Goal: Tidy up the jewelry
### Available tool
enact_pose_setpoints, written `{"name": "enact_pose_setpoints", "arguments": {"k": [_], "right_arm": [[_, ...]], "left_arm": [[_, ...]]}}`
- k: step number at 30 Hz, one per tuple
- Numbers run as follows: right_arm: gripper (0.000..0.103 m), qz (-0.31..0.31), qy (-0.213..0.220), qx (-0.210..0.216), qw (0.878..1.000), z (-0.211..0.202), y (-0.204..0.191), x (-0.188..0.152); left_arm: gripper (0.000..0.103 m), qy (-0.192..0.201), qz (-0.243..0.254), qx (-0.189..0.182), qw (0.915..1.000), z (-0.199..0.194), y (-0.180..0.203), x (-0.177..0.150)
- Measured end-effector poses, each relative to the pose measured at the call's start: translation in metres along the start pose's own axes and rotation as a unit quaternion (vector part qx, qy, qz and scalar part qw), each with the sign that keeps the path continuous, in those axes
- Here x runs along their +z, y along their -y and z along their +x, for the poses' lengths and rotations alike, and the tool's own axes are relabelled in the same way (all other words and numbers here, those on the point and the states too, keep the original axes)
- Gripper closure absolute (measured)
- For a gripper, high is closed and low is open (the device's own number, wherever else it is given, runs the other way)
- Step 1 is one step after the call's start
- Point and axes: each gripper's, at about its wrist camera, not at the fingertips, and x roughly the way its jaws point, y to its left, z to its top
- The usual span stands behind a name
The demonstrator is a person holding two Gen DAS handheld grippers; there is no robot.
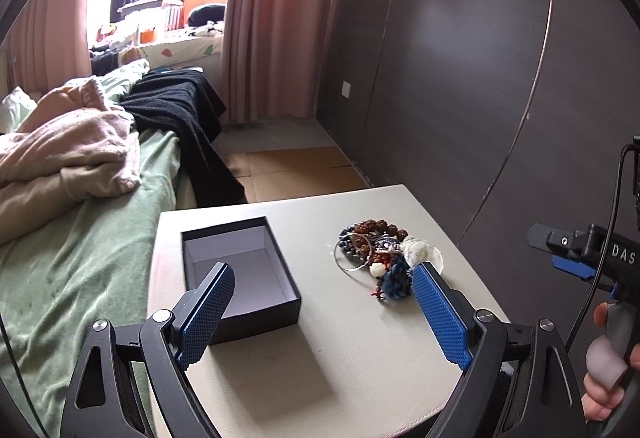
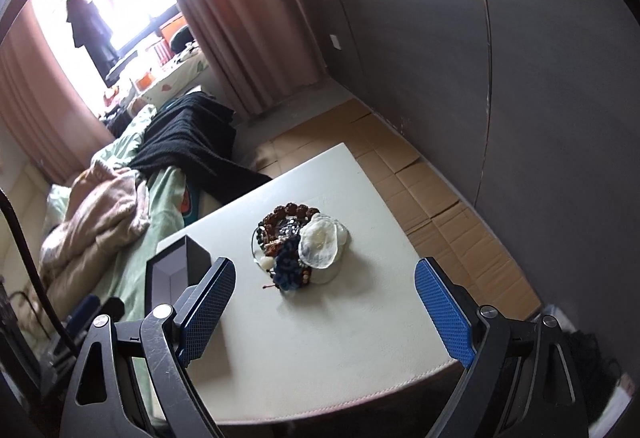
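Note:
A pile of jewelry (image 1: 380, 256) lies on a small white table (image 1: 320, 358): brown and dark bead bracelets, a thin metal bangle, a blue beaded piece and a pale shell piece. An open, empty black box (image 1: 240, 274) with a white lining stands to the pile's left. My left gripper (image 1: 324, 302) is open and empty, above the table's near part, between box and pile. My right gripper (image 2: 326, 298) is open and empty, short of the pile (image 2: 300, 246). The box (image 2: 176, 274) shows at the left in the right wrist view. The right gripper's body (image 1: 592, 254) shows at the right edge.
A bed (image 1: 80, 238) with a green sheet, pink blanket and black cloth lies left of the table. A dark panelled wall (image 1: 480, 78) runs on the right. Cardboard (image 1: 296, 174) covers the floor beyond the table. Pink curtains (image 1: 276, 18) frame a bright window.

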Motion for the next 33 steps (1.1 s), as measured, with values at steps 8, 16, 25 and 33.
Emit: {"name": "enact_pose_setpoints", "arguments": {"k": [8,16,25,33], "right_arm": [[0.014,0.040,-0.027,0.006,0.999,0.026,0.017,0.012],[0.015,0.065,-0.061,0.011,0.996,0.054,0.030,0.018],[0.018,0.113,-0.083,0.020,0.990,0.073,0.053,0.022],[0.019,0.145,-0.110,0.024,0.983,0.089,0.066,0.019]], "left_arm": [[0.026,-0.021,0.020,-0.028,0.9992,0.035,0.025,0.001],[0.047,-0.045,0.039,-0.057,0.9966,0.076,0.049,0.002],[0.048,-0.076,0.040,-0.073,0.9936,0.123,0.060,0.009],[0.053,-0.106,0.021,-0.079,0.9910,0.156,0.057,0.008]]}}
